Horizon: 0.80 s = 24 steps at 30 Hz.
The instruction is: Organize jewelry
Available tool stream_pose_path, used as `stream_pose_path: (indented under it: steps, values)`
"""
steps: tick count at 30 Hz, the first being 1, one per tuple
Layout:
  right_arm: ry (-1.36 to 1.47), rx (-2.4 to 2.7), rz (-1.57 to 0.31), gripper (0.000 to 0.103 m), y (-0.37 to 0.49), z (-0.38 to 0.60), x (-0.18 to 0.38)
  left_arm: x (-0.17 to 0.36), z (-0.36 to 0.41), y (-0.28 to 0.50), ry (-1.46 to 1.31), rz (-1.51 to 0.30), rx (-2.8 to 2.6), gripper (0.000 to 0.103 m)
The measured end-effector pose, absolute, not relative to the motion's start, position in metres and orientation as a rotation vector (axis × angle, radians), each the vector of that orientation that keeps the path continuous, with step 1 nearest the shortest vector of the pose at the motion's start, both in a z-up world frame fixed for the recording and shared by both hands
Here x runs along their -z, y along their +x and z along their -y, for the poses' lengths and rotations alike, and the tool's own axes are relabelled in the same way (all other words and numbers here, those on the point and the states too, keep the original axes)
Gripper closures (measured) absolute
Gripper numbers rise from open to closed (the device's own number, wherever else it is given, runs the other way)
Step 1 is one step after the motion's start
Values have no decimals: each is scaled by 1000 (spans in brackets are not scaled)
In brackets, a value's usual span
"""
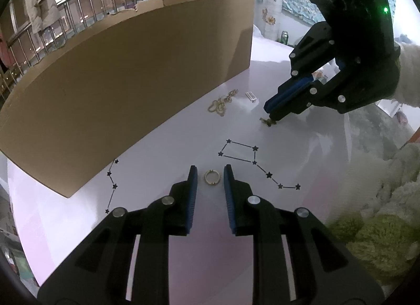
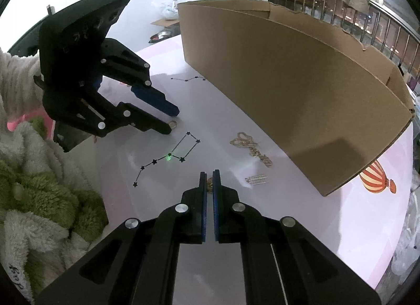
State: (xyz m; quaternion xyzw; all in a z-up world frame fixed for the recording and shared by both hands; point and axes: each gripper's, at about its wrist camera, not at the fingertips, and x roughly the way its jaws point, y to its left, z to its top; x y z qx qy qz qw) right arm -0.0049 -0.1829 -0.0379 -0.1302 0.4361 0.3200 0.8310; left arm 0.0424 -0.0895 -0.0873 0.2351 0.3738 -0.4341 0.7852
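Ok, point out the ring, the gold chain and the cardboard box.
ring [image 1: 211,177], left wrist view, on its band.
gold chain [image 2: 250,149], right wrist view, mid-chain.
cardboard box [image 1: 126,87], left wrist view, on its side wall.

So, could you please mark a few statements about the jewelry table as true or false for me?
1. A gold ring lies between the left gripper's fingers, untouched. True.
2. The right gripper stands wide open. False: it is shut on a small gold piece.
3. The gold chain is inside the cardboard box. False: it lies on the table beside it.
4. A small silver charm lies near the chain. True.
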Motion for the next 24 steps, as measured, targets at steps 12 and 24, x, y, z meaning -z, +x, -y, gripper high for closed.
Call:
stream_pose_path:
  steps: [12,24]
  values:
    - [-279,-680,-929,99,-2,181,39,86,93,41,506,-818,957,94]
    - [-282,-678,-922,98,-3,182,35,88,86,41,497,-811,953,94]
